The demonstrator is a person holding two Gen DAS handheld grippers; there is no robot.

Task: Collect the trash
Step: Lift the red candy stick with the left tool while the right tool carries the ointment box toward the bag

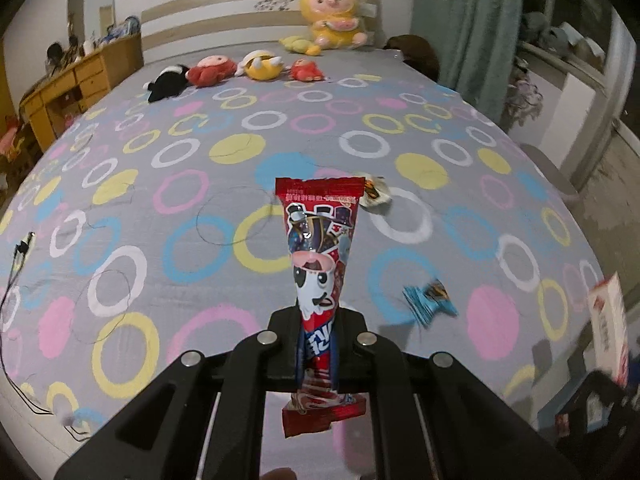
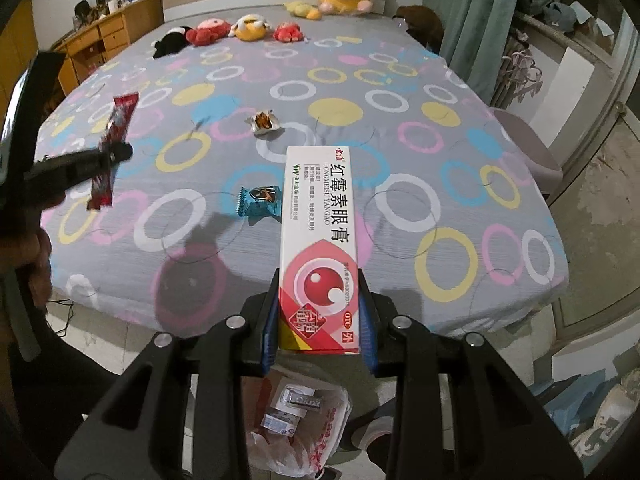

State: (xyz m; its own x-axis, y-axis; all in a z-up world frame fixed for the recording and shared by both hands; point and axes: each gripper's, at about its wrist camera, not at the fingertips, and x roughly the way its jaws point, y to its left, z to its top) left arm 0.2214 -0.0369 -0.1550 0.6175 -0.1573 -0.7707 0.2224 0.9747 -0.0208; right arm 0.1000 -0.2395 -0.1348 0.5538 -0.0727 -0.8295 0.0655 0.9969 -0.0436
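My left gripper (image 1: 318,344) is shut on a long red snack wrapper (image 1: 320,248) with a cartoon face, held above the bed; it also shows in the right wrist view (image 2: 112,148). My right gripper (image 2: 320,320) is shut on a white and pink ointment box (image 2: 318,232), held above the bed's near edge; the box also shows in the left wrist view (image 1: 608,328). A blue wrapper (image 2: 258,200) and a small white crumpled wrapper (image 2: 264,122) lie on the bedspread. A plastic trash bag (image 2: 304,432) holding small boxes sits on the floor below the right gripper.
The bed (image 1: 160,240) has a grey spread with coloured rings. Plush toys (image 1: 256,66) line its far end by the headboard. A wooden dresser (image 1: 76,88) stands left, a curtain (image 1: 472,28) and grey stool (image 2: 528,148) right. Cables (image 1: 16,264) lie at the left edge.
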